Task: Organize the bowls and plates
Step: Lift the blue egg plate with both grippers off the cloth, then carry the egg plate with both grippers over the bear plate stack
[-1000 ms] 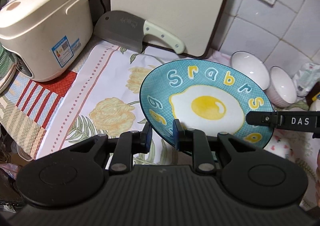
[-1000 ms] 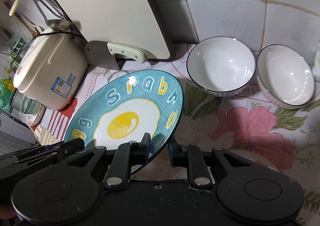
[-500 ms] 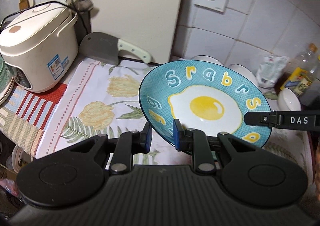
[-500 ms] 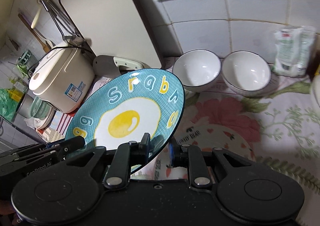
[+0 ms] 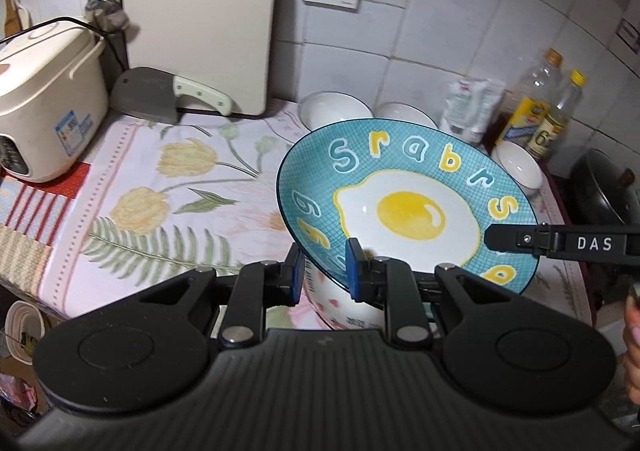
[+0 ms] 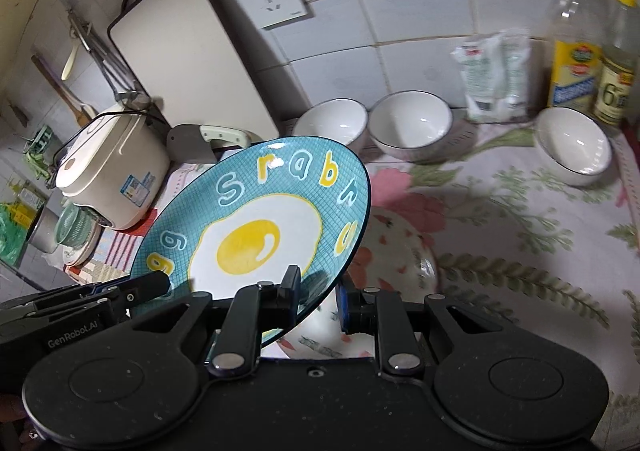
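A blue plate (image 5: 408, 203) with a fried-egg picture and coloured letters hangs tilted above the flowered cloth. My left gripper (image 5: 325, 270) is shut on its near-left rim. My right gripper (image 6: 318, 291) is shut on its near-right rim. Each gripper also shows in the other's view: the right gripper (image 5: 496, 237) and the left gripper (image 6: 156, 284). Under the blue plate (image 6: 256, 219) lies a white dish with red flowers (image 6: 400, 251), partly hidden. Two white bowls (image 6: 332, 123) (image 6: 412, 123) stand by the wall. A third white bowl (image 6: 572, 143) is further right.
A rice cooker (image 5: 44, 99) stands at the left, with a cleaver (image 5: 148, 93) and an upright cutting board (image 5: 200, 11) behind it. A white bag (image 6: 492, 75) and oil bottles (image 6: 576, 51) line the back right wall. A dark pan (image 5: 604, 187) sits past the cloth's right edge.
Both grippers have carried the blue plate up and away from the wall. The bowls now look farther off, and the third bowl, bottles and pan have come into view.
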A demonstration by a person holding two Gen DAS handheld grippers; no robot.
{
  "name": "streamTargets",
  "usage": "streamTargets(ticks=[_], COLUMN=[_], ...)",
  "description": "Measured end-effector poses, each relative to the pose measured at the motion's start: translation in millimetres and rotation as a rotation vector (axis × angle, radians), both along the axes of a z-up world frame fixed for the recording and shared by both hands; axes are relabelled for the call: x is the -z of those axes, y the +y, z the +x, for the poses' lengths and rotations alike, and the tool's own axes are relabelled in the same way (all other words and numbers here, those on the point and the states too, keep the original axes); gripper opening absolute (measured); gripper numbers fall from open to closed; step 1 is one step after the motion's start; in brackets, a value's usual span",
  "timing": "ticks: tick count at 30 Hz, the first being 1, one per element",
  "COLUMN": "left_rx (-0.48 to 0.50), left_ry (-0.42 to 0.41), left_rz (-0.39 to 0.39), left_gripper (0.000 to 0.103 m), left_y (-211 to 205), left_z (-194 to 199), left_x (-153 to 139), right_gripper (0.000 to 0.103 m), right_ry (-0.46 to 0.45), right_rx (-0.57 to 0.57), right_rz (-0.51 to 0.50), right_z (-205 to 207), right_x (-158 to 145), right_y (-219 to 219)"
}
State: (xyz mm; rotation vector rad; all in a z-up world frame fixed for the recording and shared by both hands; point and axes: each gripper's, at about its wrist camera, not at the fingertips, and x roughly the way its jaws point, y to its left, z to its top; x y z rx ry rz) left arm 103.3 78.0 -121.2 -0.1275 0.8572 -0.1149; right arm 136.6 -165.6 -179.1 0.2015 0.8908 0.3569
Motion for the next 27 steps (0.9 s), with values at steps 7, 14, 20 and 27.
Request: streamTargets(ticks=[7,14,20,27], left_rx=[0.029,0.042,0.042,0.051], left_ry=[0.03,0.083,0.112,0.127], left_rz=[-0.013,0.001,-0.01,-0.037], left_gripper=[0.019,0.019,0.019,0.019], left_y=[-15.7,-23.6,-18.8,-14.4], left_z=[-4.3,2.8,11.8,23.7], left_x=[19.0,43.1,62.5,85.8], right_gripper=[0.023,0.023,0.023,0.023], right_ry=[0.026,0.086,0.115,0.147], right_rx=[0.032,0.048,0.045,0.043], right_rz=[0.007,0.028,0.029,0.017], right_z=[-13.9,-9.4,0.4,13.9], right_x=[22.0,52.3,69.5,87.7], right_y=[-23.5,-33.8,-32.1,-29.7])
